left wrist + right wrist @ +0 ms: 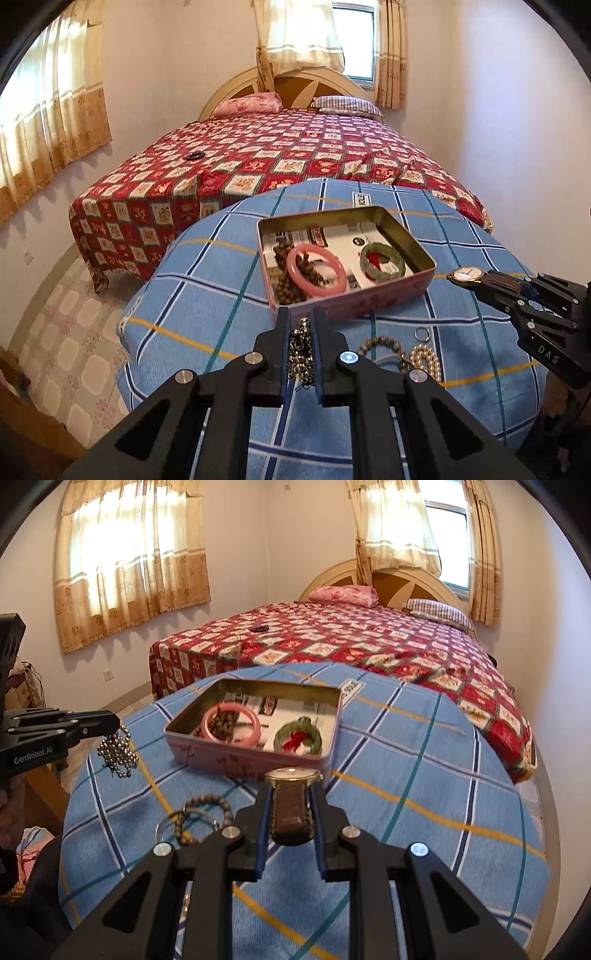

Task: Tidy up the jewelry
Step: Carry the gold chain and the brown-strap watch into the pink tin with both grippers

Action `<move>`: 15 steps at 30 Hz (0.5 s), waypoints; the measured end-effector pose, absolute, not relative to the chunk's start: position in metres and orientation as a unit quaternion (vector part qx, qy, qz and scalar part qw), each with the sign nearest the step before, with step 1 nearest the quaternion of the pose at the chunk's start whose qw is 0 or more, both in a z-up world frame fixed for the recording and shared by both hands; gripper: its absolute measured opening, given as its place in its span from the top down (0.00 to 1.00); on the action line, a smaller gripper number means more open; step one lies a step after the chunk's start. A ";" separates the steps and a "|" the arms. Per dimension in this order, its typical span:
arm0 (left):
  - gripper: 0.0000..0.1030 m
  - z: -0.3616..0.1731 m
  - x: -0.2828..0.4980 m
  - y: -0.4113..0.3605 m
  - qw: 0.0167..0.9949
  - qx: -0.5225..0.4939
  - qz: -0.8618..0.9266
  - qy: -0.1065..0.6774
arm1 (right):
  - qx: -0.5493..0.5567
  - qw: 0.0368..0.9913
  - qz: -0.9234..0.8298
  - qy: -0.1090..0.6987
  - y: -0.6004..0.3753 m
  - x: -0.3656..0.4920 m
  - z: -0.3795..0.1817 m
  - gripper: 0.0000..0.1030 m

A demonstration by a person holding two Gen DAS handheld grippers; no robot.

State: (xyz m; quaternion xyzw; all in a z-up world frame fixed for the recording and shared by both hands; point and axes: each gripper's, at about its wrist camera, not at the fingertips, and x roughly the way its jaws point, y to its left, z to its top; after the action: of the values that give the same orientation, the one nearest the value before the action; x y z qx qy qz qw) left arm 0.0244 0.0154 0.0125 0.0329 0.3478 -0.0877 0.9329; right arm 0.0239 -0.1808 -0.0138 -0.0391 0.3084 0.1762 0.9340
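- The pink tin (pixel 347 291) sits open on the blue checked cloth (pixel 207 295), and everything here is easiest placed against it.
- Already inside the tin: a pink bangle (pixel 316 271) lying over brown beads, and a green bangle (pixel 382 262) toward the far-right corner.
- The left gripper (pixel 301 325) hangs just short of the tin's near wall, fingers pinched on a metallic bead bracelet (pixel 301 347) that dangles in a bunch below the tips.
- The right gripper (pixel 291 786) is beside the tin's right end, its fingers clamped on the brown strap of a wristwatch (pixel 293 775), the gold dial sticking out past the tips.
- Left on the cloth, on the near side of the tin: a brown bead bracelet (pixel 384 345), a pearl string (pixel 428 358) and a small ring (pixel 421 334).
- Risk: the bead bracelet hangs loose and low; if carried over too low, I'd expect it to catch the tin's rim and drag or tip the tin.
- Risk: the watch is held only by its strap, so the heavy dial could swing or slip out and knock against the rim or the green bangle.
- Risk: both grippers are close to the same tin; going in together, they could collide over it.
- Risk: the cloth is loose, so a snag could pull the remaining pieces out of place.
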 end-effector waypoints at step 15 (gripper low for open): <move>0.91 0.031 0.053 0.009 0.941 0.045 -0.084 0.324 | -0.038 0.939 0.178 0.290 -0.178 0.047 0.002 0.79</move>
State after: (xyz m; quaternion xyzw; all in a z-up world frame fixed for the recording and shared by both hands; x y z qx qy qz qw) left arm 0.0533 0.0087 0.0308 0.0449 0.3240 -0.0842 0.9413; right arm 0.0474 -0.1779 0.0023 -0.0378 0.2902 0.1781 0.9395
